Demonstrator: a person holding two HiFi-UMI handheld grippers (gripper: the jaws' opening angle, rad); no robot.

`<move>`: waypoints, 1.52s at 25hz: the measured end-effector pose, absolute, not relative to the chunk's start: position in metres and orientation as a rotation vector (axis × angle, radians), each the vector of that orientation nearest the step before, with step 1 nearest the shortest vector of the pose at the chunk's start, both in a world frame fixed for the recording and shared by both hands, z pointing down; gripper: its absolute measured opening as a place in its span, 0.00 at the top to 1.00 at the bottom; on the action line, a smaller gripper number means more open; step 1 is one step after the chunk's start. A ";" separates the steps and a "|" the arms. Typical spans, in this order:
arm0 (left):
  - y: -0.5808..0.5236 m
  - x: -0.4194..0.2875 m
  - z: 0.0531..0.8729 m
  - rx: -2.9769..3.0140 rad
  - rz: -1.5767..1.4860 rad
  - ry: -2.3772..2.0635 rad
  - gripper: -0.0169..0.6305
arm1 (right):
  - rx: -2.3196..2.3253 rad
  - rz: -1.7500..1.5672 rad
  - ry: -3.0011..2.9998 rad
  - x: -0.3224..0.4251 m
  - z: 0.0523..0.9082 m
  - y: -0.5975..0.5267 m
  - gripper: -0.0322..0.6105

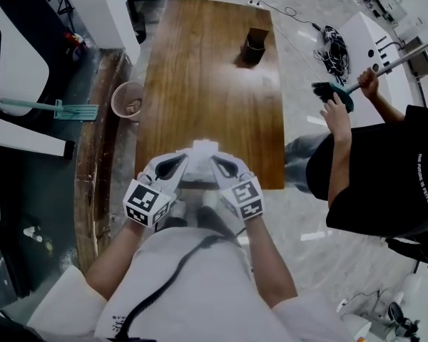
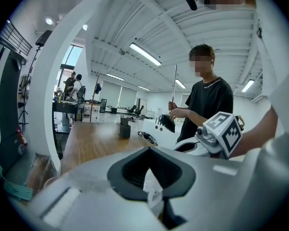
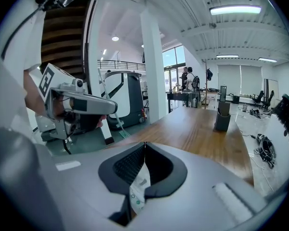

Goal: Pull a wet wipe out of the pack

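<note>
At the near end of the wooden counter (image 1: 200,63), your right claw (image 3: 144,146) is clamped on the printed edge of the white pack (image 3: 137,184) and your left claw (image 2: 149,150), just beside it, is pinched on a crumpled white wipe (image 2: 153,189).

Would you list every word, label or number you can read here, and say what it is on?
Nothing is clear enough to quote.
On the black T-shirt: white print, too small to read.
On the pack in the right tongs: print with green marks, too blurred.
On the wet wipe in the left tongs: nothing.
On the marker cubes: square patterns, no letters.
</note>
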State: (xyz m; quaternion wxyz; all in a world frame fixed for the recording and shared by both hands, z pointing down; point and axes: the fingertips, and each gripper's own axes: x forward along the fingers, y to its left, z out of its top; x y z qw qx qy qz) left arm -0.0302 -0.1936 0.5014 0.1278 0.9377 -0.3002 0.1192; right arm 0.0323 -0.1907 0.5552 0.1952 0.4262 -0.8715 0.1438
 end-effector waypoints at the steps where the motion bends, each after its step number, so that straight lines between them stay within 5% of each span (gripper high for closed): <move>1: -0.194 -0.029 0.500 2.732 0.345 -0.868 0.97 | 1.202 0.402 -2.444 0.034 0.553 -0.190 0.93; 38: -0.206 0.026 0.407 2.918 0.184 -0.802 0.97 | 1.678 0.139 -2.558 0.110 0.396 -0.171 0.93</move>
